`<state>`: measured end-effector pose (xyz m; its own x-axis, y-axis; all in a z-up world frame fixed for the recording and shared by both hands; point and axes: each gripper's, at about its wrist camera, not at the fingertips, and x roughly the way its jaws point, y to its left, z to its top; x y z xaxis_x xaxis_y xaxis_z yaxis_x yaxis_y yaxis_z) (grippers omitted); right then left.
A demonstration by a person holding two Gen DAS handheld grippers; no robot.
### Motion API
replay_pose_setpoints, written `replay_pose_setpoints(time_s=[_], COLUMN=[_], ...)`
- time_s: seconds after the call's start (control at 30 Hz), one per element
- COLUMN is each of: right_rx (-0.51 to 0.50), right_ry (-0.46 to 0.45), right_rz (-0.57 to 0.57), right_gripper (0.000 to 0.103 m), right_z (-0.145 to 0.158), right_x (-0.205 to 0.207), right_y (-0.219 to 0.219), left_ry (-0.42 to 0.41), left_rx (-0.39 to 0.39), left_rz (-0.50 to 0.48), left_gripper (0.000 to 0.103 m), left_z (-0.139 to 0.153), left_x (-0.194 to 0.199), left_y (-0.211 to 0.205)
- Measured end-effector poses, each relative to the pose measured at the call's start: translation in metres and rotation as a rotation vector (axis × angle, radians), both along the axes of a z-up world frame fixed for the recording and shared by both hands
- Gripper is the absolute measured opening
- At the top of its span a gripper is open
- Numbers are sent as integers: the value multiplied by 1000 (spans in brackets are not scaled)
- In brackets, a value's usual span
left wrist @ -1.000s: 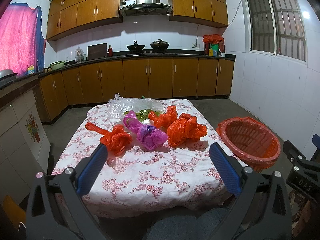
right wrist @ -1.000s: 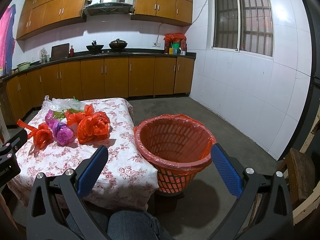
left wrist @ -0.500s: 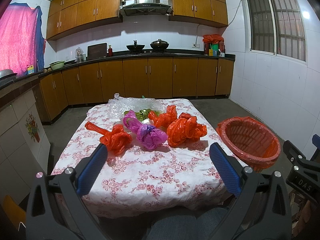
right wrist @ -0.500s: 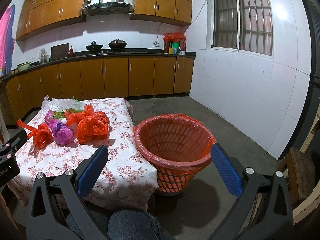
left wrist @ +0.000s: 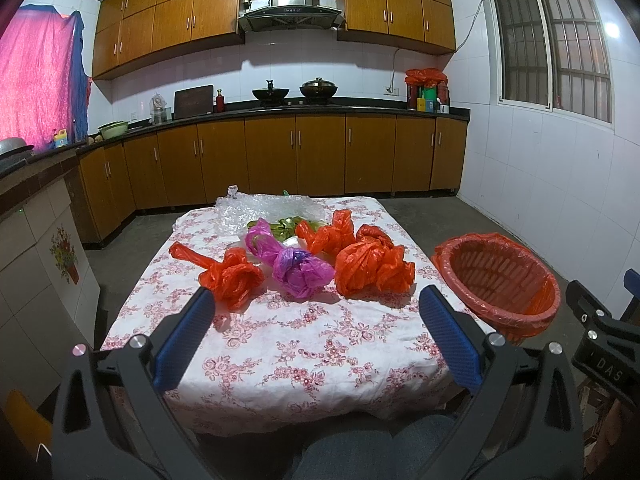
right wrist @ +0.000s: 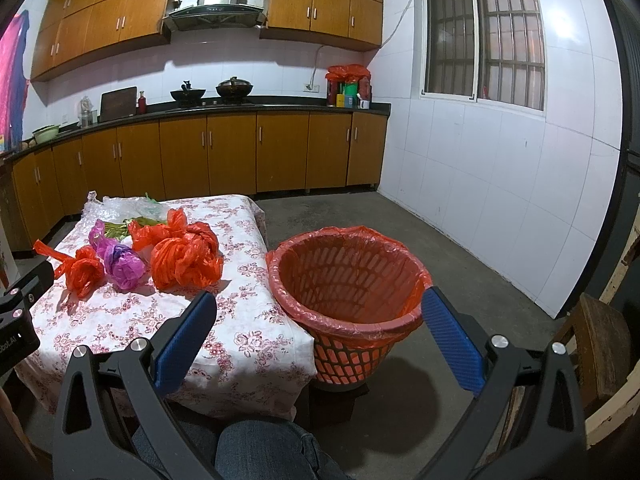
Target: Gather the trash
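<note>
The left gripper (left wrist: 316, 322) hangs wide open and empty over the near edge of a desk (left wrist: 280, 344) draped in a floral cloth. Just beyond its fingers lie knotted plastic bags: an orange bag (left wrist: 234, 276) to the left, a purple bag (left wrist: 300, 266) in the middle, a larger orange bag (left wrist: 372, 268) to the right, a fourth orange bag (left wrist: 328, 232) behind. The right gripper (right wrist: 318, 322), also spread wide and holding nothing, frames an orange-lined waste basket (right wrist: 348, 280) standing on the floor beside the desk.
</note>
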<state>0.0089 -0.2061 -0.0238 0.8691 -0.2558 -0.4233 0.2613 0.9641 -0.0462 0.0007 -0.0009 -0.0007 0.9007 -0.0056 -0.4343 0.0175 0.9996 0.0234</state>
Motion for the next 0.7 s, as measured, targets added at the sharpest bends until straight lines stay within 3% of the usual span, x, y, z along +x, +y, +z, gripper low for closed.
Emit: replay_pose_setpoints(time_s=[0.7], right_rx=[-1], right_ry=[-5], right_rz=[1], right_gripper=[101], right_z=[-2], right_x=[7], right_y=[0], left_ry=[6], left_rx=[3], left_rz=[25], left_gripper=[99], left_z=[-20], left_x=[4], left_y=[3])
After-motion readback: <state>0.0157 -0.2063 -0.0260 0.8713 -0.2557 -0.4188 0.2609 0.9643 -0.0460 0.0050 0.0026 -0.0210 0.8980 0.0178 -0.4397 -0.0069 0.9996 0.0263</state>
